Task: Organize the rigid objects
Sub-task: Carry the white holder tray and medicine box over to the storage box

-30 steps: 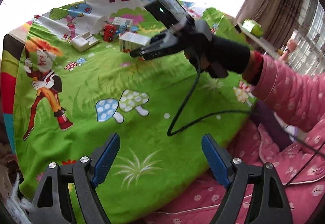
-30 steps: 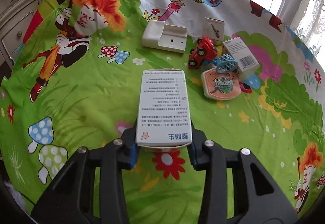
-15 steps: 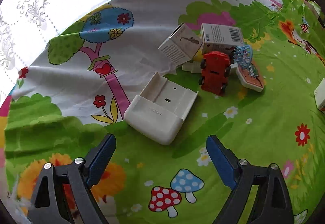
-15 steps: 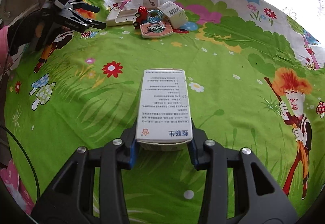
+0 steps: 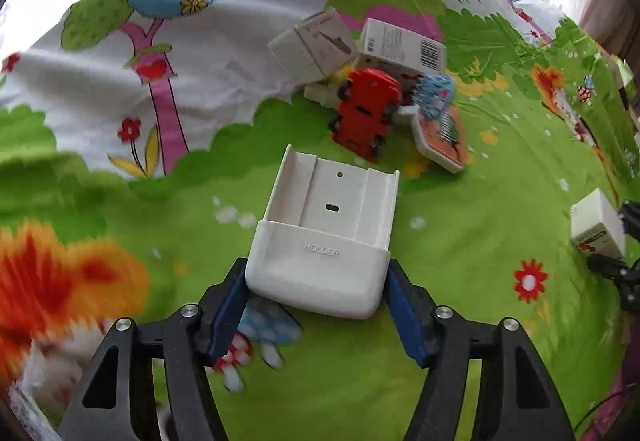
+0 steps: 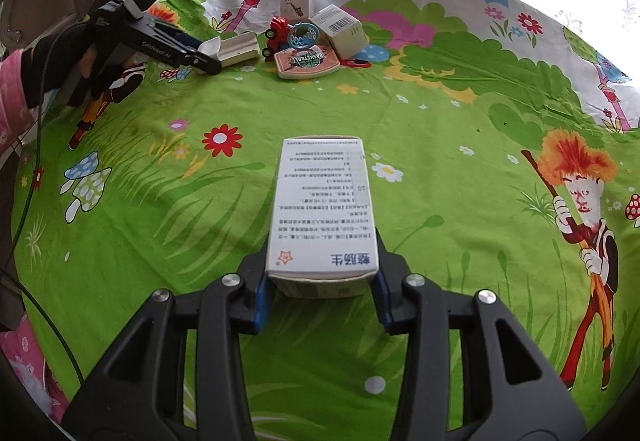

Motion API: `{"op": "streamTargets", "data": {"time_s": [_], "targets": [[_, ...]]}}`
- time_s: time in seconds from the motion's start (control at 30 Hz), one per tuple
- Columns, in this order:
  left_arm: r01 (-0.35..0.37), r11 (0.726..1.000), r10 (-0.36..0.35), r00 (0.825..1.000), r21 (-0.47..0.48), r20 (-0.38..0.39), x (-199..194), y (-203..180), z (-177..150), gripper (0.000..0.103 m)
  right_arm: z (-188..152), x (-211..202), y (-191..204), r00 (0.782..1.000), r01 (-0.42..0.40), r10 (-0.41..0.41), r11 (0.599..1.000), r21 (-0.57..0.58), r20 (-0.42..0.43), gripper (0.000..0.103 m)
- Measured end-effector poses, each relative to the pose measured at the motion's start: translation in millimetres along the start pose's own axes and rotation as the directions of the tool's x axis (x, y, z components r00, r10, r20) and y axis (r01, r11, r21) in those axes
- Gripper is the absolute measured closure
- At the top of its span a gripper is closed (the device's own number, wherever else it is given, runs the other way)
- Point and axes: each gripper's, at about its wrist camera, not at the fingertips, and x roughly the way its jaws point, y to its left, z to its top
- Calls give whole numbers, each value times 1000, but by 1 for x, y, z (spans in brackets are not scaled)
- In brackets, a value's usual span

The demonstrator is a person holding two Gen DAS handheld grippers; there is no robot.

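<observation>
Left tool (image 5: 318,305) closing around the rounded near end of a white holder (image 5: 326,237), blue pads (image 5: 404,317) at its two sides – firm contact not certain, though the pads look tight against the plastic. Holder lying flat on the cartoon-printed cloth (image 5: 460,321) over the worktop, open channel pointing away toward a small heap. In that heap: a red toy car (image 5: 366,113) just beyond the holder, two small cartons leaning together behind it – one with a saxophone drawing (image 5: 316,43), one with a barcode (image 5: 404,49) – and a blue ring (image 5: 434,95) resting on a flat orange tin (image 5: 440,137) to the car's right. Right tool (image 6: 320,293) clamped on the near end of a white medicine box (image 6: 324,209), printed face up, far end jutting out above the green cloth, well apart from the heap. Same box seen at the right edge of the left view (image 5: 598,225). From the right view, left tool (image 6: 208,59) at the holder (image 6: 236,47), carried by a dark-gloved hand (image 6: 60,61) with a pink sleeve (image 6: 12,89).
</observation>
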Motion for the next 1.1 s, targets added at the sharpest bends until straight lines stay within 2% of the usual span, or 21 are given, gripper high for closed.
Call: {"op": "streamTargets", "data": {"time_s": [0.07,0.1,0.17,0.23,0.27,0.37,0.43,0.5,0.57,0.6,0.63,0.67,0.8,0.93,1.1], "targets": [[76,995,-75,997,-67,13,-21,-26,-42,37,0,0,0,1000,-3,3,1000,3,0,58],[75,995,-74,997,-69,18,-28,-40,-60,37,1,0,1,1000,-3,3,1000,3,0,58],[-4,999,6,999,-47,42,-38,-65,-89,37,1,1,1,1000,-6,6,1000,6,0,57],[-91,996,91,993,-2,77,-40,-79,-101,36,1,1,1,1000,-7,7,1000,6,0,57],[-117,993,115,988,12,107,-41,-82,-103,36,1,1,1,1000,-6,6,1000,6,0,57],[-103,994,106,988,-29,113,-38,-73,-96,34,1,1,1,1000,-6,6,1000,4,0,56],[-121,992,124,985,-36,123,-36,-72,-83,24,1,1,1,1000,-7,7,1000,4,0,56],[-113,993,118,985,-44,128,-31,-70,-77,23,2,1,1,1000,-13,13,1000,3,-1,54],[-112,993,115,984,-33,133,-31,-73,-77,27,2,1,1,1000,-13,13,1000,1,-1,54],[-109,993,114,983,-40,146,-32,-75,-79,39,2,1,1,1000,-14,14,1000,2,-1,54],[-126,991,133,979,-54,151,-33,-77,-81,39,2,1,1,1000,-14,14,1000,4,-1,54],[-132,989,142,977,-72,161,-34,-79,-84,39,2,1,2,1000,-3,3,1000,4,0,59],[-111,987,134,970,-119,201,-43,-96,-103,39,1,-1,4,1000,15,-15,1000,13,1,59],[-77,976,125,964,-204,235,-56,-103,-126,39,-8,-12,13,999,51,-51,997,55,-8,59],[-80,965,148,953,-250,264,-68,-103,-142,39,-30,-33,34,999,35,-37,992,117,15,59]]}}
